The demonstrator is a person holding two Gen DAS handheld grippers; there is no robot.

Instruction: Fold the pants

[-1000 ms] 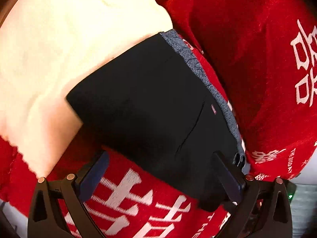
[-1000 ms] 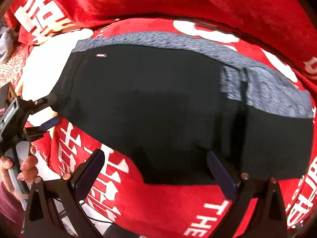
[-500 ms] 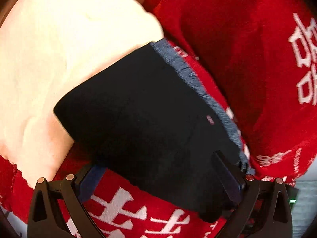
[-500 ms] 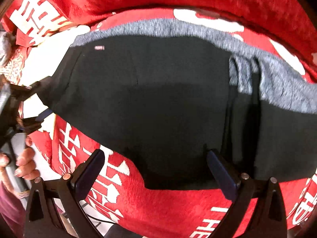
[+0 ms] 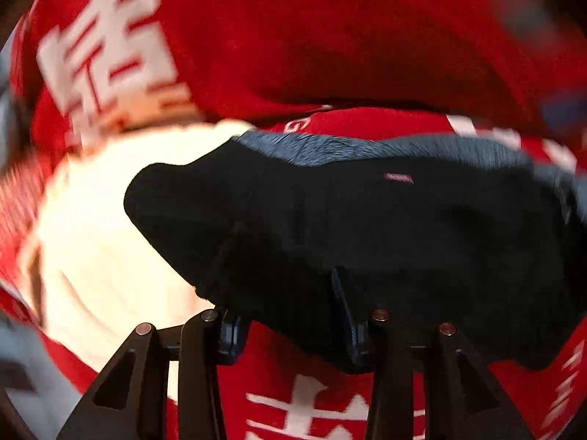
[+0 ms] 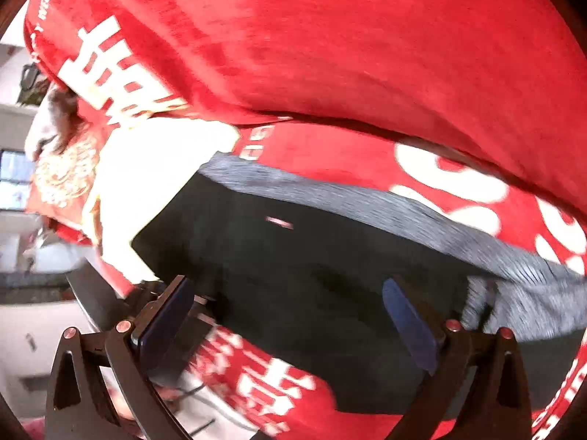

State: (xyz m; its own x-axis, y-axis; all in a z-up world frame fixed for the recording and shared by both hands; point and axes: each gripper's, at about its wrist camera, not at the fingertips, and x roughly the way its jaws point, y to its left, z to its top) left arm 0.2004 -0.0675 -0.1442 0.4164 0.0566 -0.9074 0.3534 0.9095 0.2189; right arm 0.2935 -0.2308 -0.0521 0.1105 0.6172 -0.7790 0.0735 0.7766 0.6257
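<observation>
A: Where were the black soft-knit pants with the heathered grey waistband (image 5: 367,227)?

B: On the plush red blanket with white lettering (image 6: 367,55), partly over a cream fleecy patch (image 5: 110,220) beside the pants' hem end.

A: And the left gripper (image 5: 290,293)?

B: Its jaws were narrowed around the pants' near edge; cloth sat between them, so it looked pinched (motion blur left me unsure).

A: The right gripper (image 6: 290,304)?

B: Wide apart over the pants' near edge, holding nothing.

A: How to fold well?

B: I'd judge: close the right one on the same edge, lift both evenly, keep the limp knit taut.
</observation>
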